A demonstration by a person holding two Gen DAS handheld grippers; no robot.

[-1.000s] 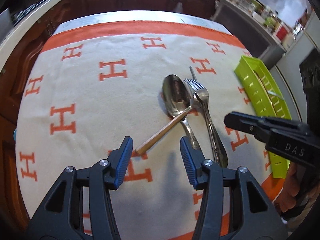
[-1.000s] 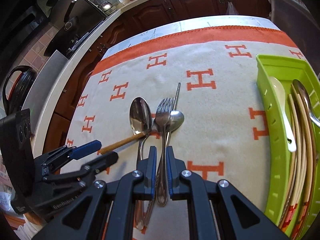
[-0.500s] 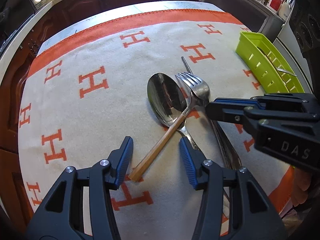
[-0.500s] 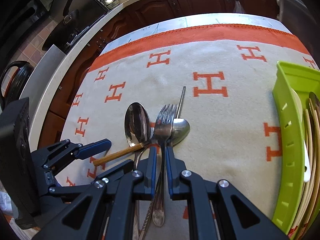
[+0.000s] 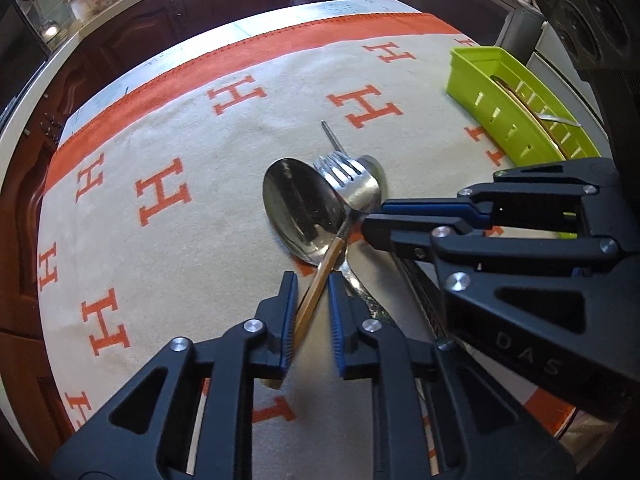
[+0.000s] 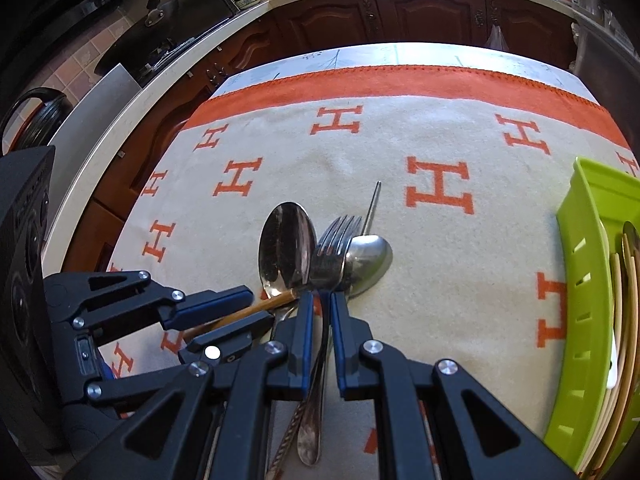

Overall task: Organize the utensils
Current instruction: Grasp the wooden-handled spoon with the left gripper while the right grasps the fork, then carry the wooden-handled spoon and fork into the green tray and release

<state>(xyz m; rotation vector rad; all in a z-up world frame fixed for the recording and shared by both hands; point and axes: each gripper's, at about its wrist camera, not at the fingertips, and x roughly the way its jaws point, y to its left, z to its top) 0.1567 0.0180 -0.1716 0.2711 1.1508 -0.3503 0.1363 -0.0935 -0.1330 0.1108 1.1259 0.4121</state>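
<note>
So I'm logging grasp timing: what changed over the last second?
The left gripper advanced and narrowed its jaws around the wooden-handled utensil; full contact is unclear. The right gripper slid forward along the fork, staying clamped on it. The large spoon, small spoon and green tray stayed put.

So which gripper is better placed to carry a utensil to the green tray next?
The right gripper: it straddles the fork and is nearer the green tray. The left gripper straddles the wooden handle.
</note>
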